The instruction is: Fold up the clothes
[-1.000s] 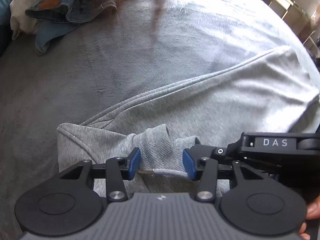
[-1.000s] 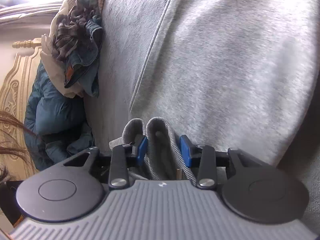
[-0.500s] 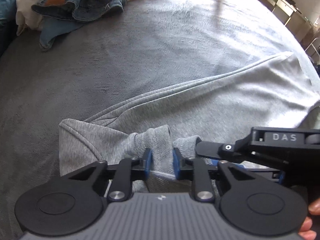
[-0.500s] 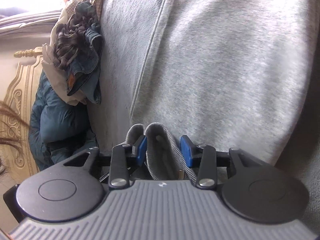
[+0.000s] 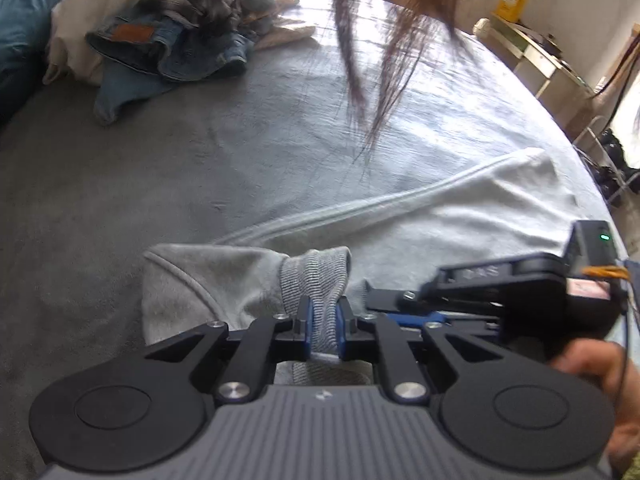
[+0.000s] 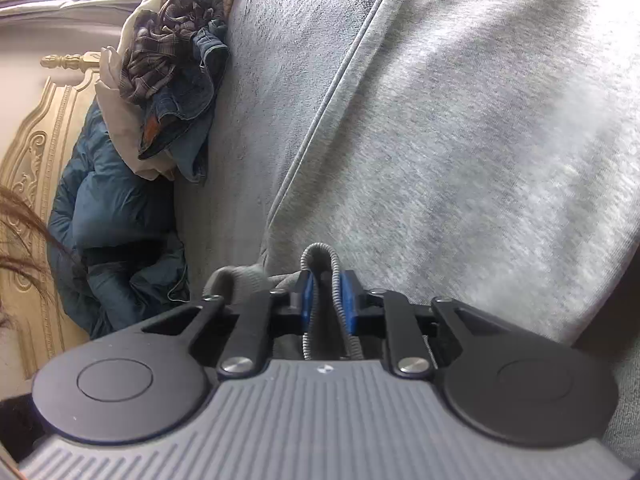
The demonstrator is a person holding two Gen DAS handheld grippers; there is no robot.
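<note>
A light grey sweat garment [image 5: 440, 216] lies spread across the grey bed cover [image 5: 160, 168]. Its ribbed band [image 5: 316, 276] is bunched at the near edge. My left gripper [image 5: 323, 330] is shut on that ribbed band. In the right wrist view the same grey garment [image 6: 480, 128] fills the right side, and my right gripper [image 6: 329, 304] is shut on a fold of its ribbed band [image 6: 320, 256]. The right gripper's body [image 5: 520, 292] shows close beside the left one, held by a hand [image 5: 600, 368].
A heap of clothes with blue jeans [image 5: 168, 48] and a plaid piece [image 6: 160, 48] sits at the far end of the bed. A blue quilted jacket [image 6: 108, 208] lies against the carved headboard [image 6: 28, 152]. Strands of the person's hair [image 5: 384, 32] hang into view.
Both grippers have closed from open onto the ribbed band. The band is now pulled up a little, and hair has swung into the left view.
</note>
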